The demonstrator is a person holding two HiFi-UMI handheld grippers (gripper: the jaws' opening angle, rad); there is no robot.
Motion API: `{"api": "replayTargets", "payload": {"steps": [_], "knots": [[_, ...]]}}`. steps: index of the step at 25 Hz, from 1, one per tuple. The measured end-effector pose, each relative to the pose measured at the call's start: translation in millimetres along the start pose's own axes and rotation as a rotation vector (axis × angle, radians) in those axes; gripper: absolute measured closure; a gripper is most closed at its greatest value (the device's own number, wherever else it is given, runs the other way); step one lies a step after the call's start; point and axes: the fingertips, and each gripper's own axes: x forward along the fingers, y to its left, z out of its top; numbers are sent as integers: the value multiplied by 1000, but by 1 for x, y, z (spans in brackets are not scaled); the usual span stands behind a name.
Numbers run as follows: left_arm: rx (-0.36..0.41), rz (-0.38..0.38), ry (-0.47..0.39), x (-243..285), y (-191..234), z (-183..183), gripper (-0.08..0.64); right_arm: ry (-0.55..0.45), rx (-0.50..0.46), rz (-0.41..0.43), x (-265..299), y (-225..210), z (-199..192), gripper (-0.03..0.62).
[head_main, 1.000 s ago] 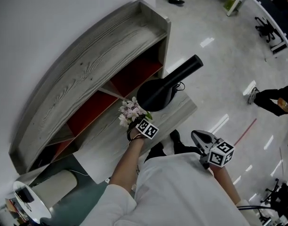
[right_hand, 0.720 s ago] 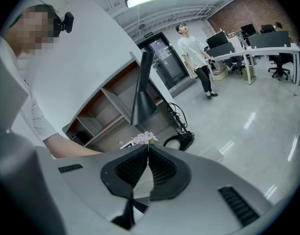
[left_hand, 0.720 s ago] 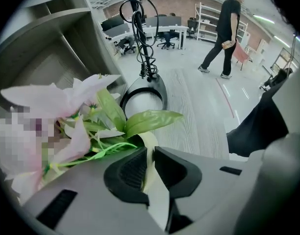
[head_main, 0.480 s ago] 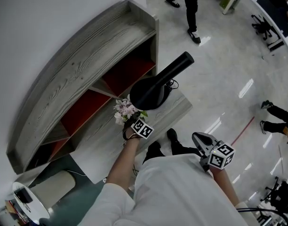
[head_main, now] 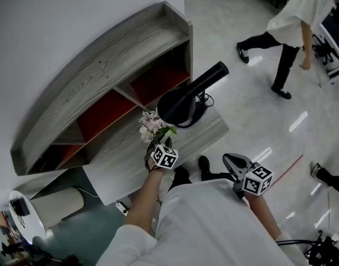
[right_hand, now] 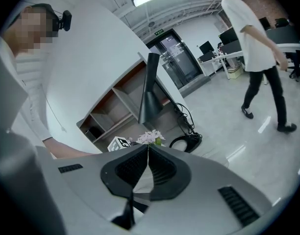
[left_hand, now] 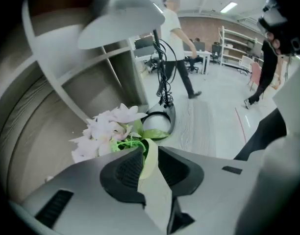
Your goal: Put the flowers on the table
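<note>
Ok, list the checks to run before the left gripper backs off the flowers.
1. Left gripper letting go: ok. Its jaws are opening, with the stem between them.
2. Flowers resting on the table: cannot tell. They are over it, but no view shows contact.
3. Flowers apart from the lamp: cannot tell. The shade is right beside the blooms.
4. Right gripper out of the way: ok. It is shut, empty and held off the table's edge.
5. Person away from the table: ok. They are out on the floor beyond the lamp.
</note>
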Motion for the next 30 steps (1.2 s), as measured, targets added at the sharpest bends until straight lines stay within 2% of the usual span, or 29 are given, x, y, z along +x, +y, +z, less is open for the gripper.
{"api": "replayTargets", "payload": {"steps": [3, 9, 13, 17, 19, 21, 26, 30], "knots": [[-138, 58, -58, -32, 0, 2, 523, 25, -28, 62, 3, 2, 0, 572], [-375, 95, -139, -96, -21, -6, 549, 110, -107, 196, 10, 14, -7, 572], [-627, 56, -237, -144, -41, -18, 549, 169, -152, 273, 16, 22, -18, 572], [-829, -42, -360, -185, -66, -29, 549, 234, -197, 337, 24, 35, -37, 572], [-854, -51, -392, -204, -75, -38, 549, 248, -226, 353, 25, 46, -44, 572], [-845, -39, -397, -220, -82, -53, 549, 242, -241, 358, 25, 57, -49, 572], [-838, -26, -408, -249, -89, -88, 549, 206, -228, 342, 22, 79, -63, 572], [-794, -50, -424, -273, -92, -105, 549, 190, -220, 310, 15, 104, -81, 572]]}}
